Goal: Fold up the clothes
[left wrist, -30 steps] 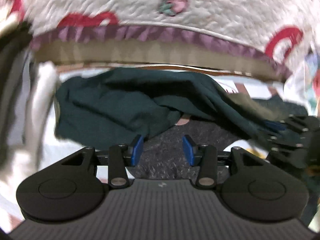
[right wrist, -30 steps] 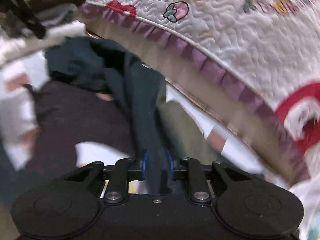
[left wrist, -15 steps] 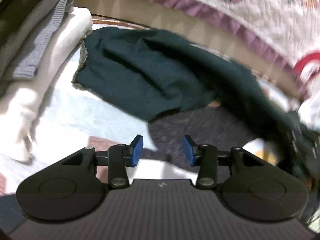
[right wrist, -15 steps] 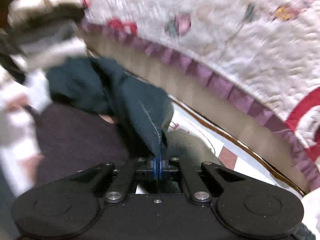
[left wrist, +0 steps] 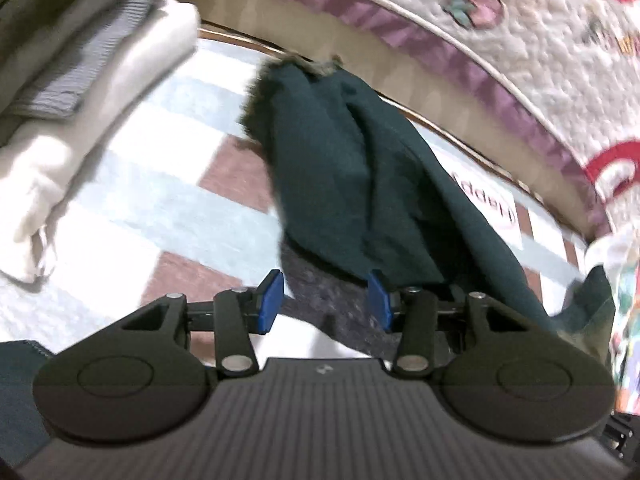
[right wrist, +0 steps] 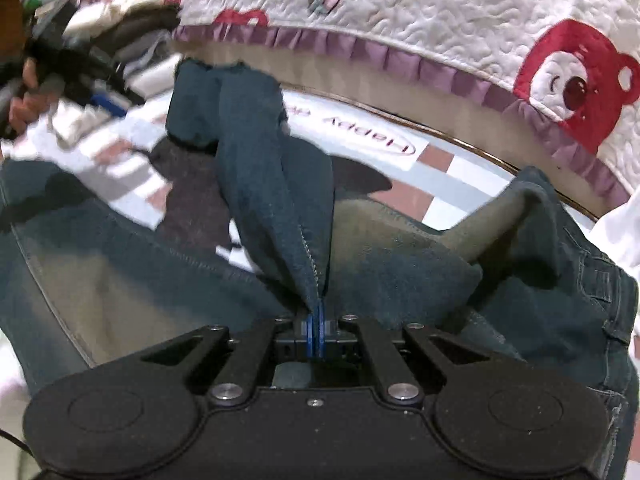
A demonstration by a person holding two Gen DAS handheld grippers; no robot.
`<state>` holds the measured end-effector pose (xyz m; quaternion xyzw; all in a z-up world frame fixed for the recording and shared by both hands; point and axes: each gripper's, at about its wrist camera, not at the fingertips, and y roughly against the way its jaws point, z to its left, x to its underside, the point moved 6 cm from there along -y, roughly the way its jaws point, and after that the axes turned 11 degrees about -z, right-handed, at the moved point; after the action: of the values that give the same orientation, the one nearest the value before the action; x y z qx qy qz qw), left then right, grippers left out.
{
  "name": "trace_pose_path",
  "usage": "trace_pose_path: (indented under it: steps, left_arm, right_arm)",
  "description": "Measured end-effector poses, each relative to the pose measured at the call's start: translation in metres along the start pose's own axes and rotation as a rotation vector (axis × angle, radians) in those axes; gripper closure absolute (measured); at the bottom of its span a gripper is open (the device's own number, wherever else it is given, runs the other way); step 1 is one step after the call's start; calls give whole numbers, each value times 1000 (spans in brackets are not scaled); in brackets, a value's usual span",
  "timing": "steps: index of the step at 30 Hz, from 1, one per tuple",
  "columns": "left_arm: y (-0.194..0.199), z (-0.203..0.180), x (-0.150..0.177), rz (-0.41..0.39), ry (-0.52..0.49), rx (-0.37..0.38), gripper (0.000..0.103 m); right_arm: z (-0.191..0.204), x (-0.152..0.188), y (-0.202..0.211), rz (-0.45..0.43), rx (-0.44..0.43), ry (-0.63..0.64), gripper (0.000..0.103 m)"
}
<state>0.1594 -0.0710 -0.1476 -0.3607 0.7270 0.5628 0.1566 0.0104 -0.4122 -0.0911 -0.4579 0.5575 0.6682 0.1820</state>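
Behind everything runs one white quilted cover [right wrist: 420, 16] with a purple frill and red bear faces; two bears show in the right wrist view. Under its edge lies one checked mat [left wrist: 168, 184] of pale blue, white and brown-pink squares, with one printed oval label. On this mat rests one dark green garment [right wrist: 264, 168], stretched in a long fold from the frill side toward the right tongs [right wrist: 315, 334]. Those tongs are pressed fully together on a stitched edge of the garment, with no gap between the two blue pads. One pair of blue jeans [right wrist: 560, 280] lies crumpled just beside and under them. One dark grey cloth [left wrist: 320, 296] lies beneath the green garment. At the left stands one stack of folded clothes [left wrist: 80, 80]; I count about three layers. The left tongs [left wrist: 324, 300] are spread wide, two blue pads apart, holding nothing, hovering over the grey cloth near the garment's lower edge.
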Motion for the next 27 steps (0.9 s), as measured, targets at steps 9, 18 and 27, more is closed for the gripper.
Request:
trace_pose_path:
  steps: [9,18,27]
  left_arm:
    - [-24,-60,16,54,-51,76,47]
    - [-60,-127,-9,60,-64,53,41]
    - [-111,-135,-15,62,-50,-62,37]
  right_arm:
    - [-6,24,-26,9,1,-141,97]
    - [-14,30,-32,-22,-52,-215,96]
    - [-14,30,-34,-27,-84,-166,95]
